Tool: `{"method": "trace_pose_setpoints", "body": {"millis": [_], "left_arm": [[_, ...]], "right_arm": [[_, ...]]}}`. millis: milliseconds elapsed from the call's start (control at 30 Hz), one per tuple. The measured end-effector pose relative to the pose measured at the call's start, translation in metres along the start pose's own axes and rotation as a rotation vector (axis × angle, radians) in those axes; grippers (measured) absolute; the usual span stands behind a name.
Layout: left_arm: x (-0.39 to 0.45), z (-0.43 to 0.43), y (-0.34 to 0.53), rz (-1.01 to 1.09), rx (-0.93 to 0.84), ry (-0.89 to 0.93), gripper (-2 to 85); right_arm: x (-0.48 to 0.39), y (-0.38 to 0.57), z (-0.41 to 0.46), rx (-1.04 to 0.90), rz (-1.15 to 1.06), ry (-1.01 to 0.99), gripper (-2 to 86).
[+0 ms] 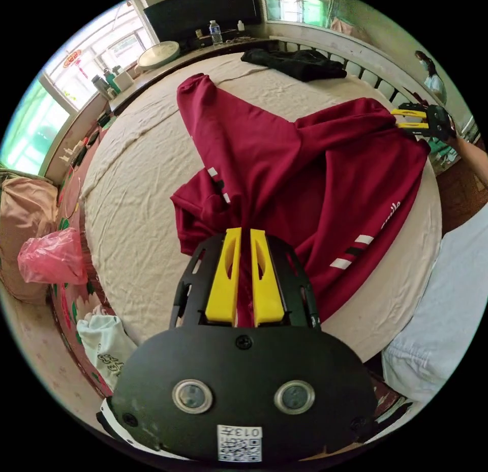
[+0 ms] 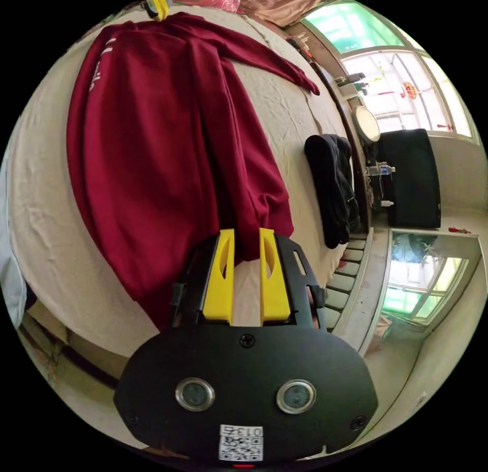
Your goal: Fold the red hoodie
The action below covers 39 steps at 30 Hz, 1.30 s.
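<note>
In the left gripper view my left gripper (image 1: 245, 234) has its yellow jaws drawn almost together, and a bunch of the red hoodie (image 1: 305, 172) is pinched between them; the cloth gathers into tight pleats that fan away from the tips. The hoodie lies spread over the cream sheet of the bed (image 1: 142, 177), one sleeve (image 1: 195, 98) reaching toward the far side and a striped cuff (image 1: 351, 251) near the edge closest to me. Across the garment I see my right gripper (image 1: 412, 120) at the opposite corner, its jaws narrow against the red edge. A black garment (image 1: 297, 62) lies well apart, further up the bed.

In the right gripper view my right gripper (image 2: 246, 234) holds its jaws a little apart, with a red fold hanging down into the gap; I judge both jaws are on it, though the grip looks slimmer than the other. The hoodie (image 2: 152, 136) stretches away from me to my left gripper (image 2: 160, 4), whose jaws I cannot read from here.

I judge this cloth soft, limp and fairly thick, light enough to lift but prone to sag and crumple in the middle. It should not slip much. Hems and corners are the places to hold, keeping it taut between both tongs.
</note>
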<state>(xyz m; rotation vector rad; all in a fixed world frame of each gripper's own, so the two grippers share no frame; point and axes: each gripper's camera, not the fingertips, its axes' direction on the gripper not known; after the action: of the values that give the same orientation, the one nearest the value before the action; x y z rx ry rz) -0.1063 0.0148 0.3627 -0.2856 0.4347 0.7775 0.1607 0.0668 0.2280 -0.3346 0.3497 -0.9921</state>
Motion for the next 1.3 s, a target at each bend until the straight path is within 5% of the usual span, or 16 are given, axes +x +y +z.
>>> {"method": "trace_pose_setpoints", "body": {"millis": [233,367,467,700,1000,1167,1300], "left_arm": [[-0.044,-0.020,-0.012,-0.259,0.183,0.174,7.5],[-0.038,0.021,-0.052,-0.241,-0.014,0.092,3.6],[-0.030,0.034,-0.061,-0.205,-0.073,0.026,1.5],[-0.069,-0.015,-0.082,-0.378,0.159,0.087,7.5],[-0.073,0.053,-0.106,-0.385,-0.017,0.055,7.7],[-0.071,0.053,-0.109,-0.382,0.009,0.049,7.5],[-0.067,0.050,-0.112,-0.381,0.023,0.055,7.5]], "right_arm": [[0.110,-0.025,-0.032,0.296,0.411,-0.426,8.5],[0.169,-0.091,0.008,0.439,0.572,-0.700,7.8],[0.202,-0.146,0.043,0.379,0.572,-0.726,8.4],[0.282,-0.232,0.100,0.309,0.588,-0.656,10.3],[0.349,-0.272,0.179,0.214,0.776,-0.719,13.4],[0.355,-0.261,0.187,0.189,0.810,-0.799,5.2],[0.366,-0.226,0.148,0.406,0.778,-0.881,3.5]]}}
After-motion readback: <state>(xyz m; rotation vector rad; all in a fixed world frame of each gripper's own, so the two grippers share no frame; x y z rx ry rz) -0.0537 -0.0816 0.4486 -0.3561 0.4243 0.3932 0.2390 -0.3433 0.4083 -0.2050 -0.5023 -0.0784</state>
